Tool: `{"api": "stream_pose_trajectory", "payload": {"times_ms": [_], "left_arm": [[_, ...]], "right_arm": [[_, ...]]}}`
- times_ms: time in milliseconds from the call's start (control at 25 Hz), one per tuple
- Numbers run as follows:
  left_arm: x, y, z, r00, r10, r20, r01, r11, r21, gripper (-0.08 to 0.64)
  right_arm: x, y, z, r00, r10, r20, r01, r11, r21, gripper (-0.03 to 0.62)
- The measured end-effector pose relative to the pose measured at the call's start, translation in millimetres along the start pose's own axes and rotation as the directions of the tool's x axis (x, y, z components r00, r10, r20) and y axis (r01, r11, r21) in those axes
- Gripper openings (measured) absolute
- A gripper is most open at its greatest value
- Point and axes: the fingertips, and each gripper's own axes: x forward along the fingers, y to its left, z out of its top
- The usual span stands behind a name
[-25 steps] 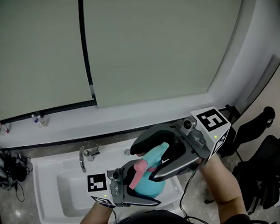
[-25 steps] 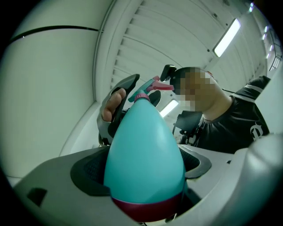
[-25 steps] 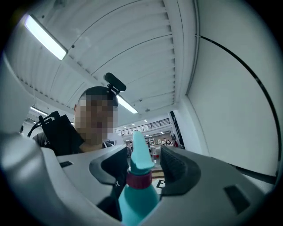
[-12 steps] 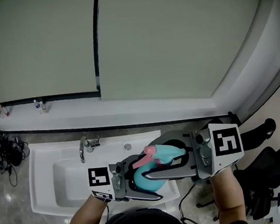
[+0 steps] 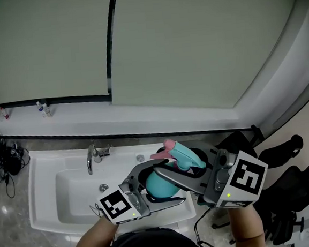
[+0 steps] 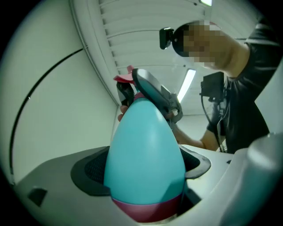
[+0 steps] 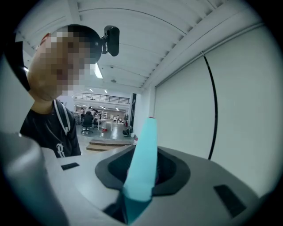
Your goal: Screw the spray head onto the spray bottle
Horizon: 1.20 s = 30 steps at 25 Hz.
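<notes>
Centrally, left gripper (image 6: 145, 174) clamps an egg-shaped teal bottle (image 6: 143, 137) with pink base band; right gripper (image 7: 142, 178), jaws just closing, pinches the teal head (image 7: 144, 150).

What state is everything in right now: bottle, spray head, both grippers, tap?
bottle: held in the air, gripped round its body.
spray head: sitting on the bottle's neck; how far it is screwed on, can't tell.
left gripper: shut on the bottle.
right gripper: jaws have just been closing, now shut on the spray head.
tap: no water seen running.
</notes>
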Motion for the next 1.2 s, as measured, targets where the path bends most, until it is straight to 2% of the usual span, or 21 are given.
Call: {"api": "stream_pose_trajectory", "payload": {"times_ms": [120, 200, 280, 480, 560, 640, 720, 800, 920, 1000, 1120, 1200], "left_arm": [[-1, 11, -5, 0.987, 0.153, -0.041, -0.148, 0.983, 0.112, 0.439], [-3, 16, -8, 0.967, 0.248, -0.059, -0.236, 0.958, 0.163, 0.439], [-3, 22, -12, 0.942, 0.327, -0.080, -0.309, 0.933, 0.183, 0.439], [1, 31, -26, 0.893, 0.426, -0.144, -0.391, 0.894, 0.221, 0.440], [0, 33, -31, 0.886, 0.436, -0.155, -0.398, 0.889, 0.225, 0.440], [0, 32, -35, 0.898, 0.413, -0.154, -0.381, 0.903, 0.197, 0.440], [0, 29, -37, 0.924, 0.356, -0.141, -0.339, 0.931, 0.135, 0.440], [3, 23, -36, 0.952, 0.285, -0.110, -0.280, 0.958, 0.064, 0.440], [2, 14, -30, 0.980, 0.186, -0.068, -0.188, 0.982, -0.027, 0.440], [1, 9, -26, 0.990, 0.133, -0.053, -0.136, 0.989, -0.052, 0.440], [0, 2, -19, 0.999, 0.045, -0.029, -0.047, 0.996, -0.070, 0.440], [-1, -6, -15, 1.000, -0.028, -0.008, 0.028, 0.995, -0.098, 0.440]], "right_arm": [[1, -9, -3, 0.994, -0.106, -0.010, 0.106, 0.994, 0.006, 0.109], [1, -13, -5, 0.985, -0.172, -0.009, 0.172, 0.985, 0.009, 0.108], [0, -19, -9, 0.974, -0.227, -0.021, 0.227, 0.974, 0.017, 0.109], [-3, -32, -25, 0.949, -0.310, -0.062, 0.314, 0.947, 0.073, 0.109], [-3, -35, -31, 0.941, -0.333, -0.066, 0.338, 0.937, 0.088, 0.109], [-3, -36, -35, 0.934, -0.352, -0.070, 0.357, 0.931, 0.080, 0.109], [-2, -35, -36, 0.933, -0.352, -0.077, 0.356, 0.933, 0.049, 0.109], [-2, -29, -35, 0.947, -0.312, -0.076, 0.315, 0.949, 0.034, 0.125], [-3, -15, -28, 0.979, -0.201, -0.043, 0.203, 0.978, 0.055, 0.239], [-6, -7, -23, 0.992, -0.128, -0.006, 0.128, 0.989, 0.070, 0.277], [-19, 1, -15, 0.997, -0.006, 0.075, -0.002, 0.994, 0.111, 0.280], [-36, 6, -8, 0.980, 0.107, 0.167, -0.132, 0.979, 0.152, 0.279]]}}
